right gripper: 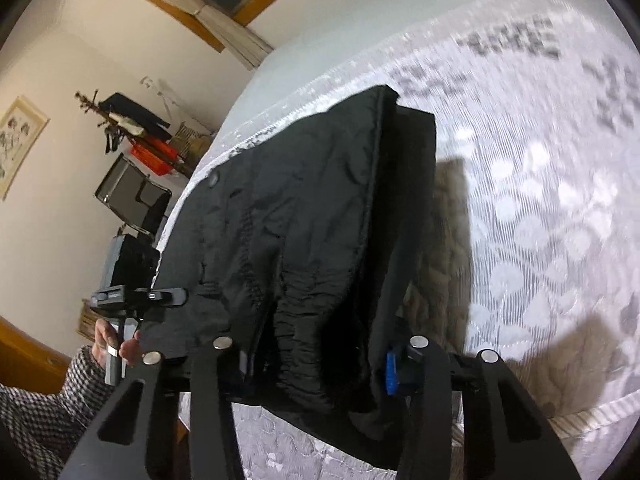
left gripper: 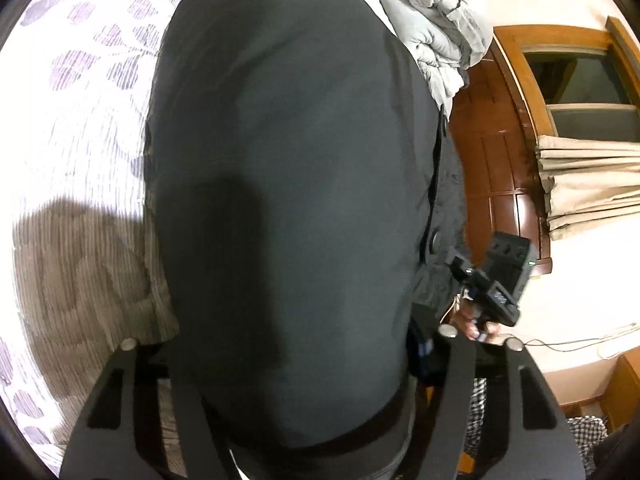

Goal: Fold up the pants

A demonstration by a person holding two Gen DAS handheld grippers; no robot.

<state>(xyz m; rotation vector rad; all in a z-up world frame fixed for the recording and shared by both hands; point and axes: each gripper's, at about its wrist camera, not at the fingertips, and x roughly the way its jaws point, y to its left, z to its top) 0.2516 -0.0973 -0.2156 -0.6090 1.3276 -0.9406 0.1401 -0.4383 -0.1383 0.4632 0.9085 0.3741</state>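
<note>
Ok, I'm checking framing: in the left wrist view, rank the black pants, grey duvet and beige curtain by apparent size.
1. black pants, filling most of the view, though nearest the camera.
2. and 3. grey duvet and beige curtain look alike; unranked.

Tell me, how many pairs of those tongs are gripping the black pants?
2. The left tongs clamp the black pants at one near edge; the right tongs pinch the other, above the patterned bedspread. None seems hidden.

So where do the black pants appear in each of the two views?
Left wrist view: the black pants fill the centre, from the top edge down between the fingers.
Right wrist view: the black pants lie centre-left, folded, reaching down between the fingers.
Shared landmark: the white leaf-patterned bedsheet under them.
</note>
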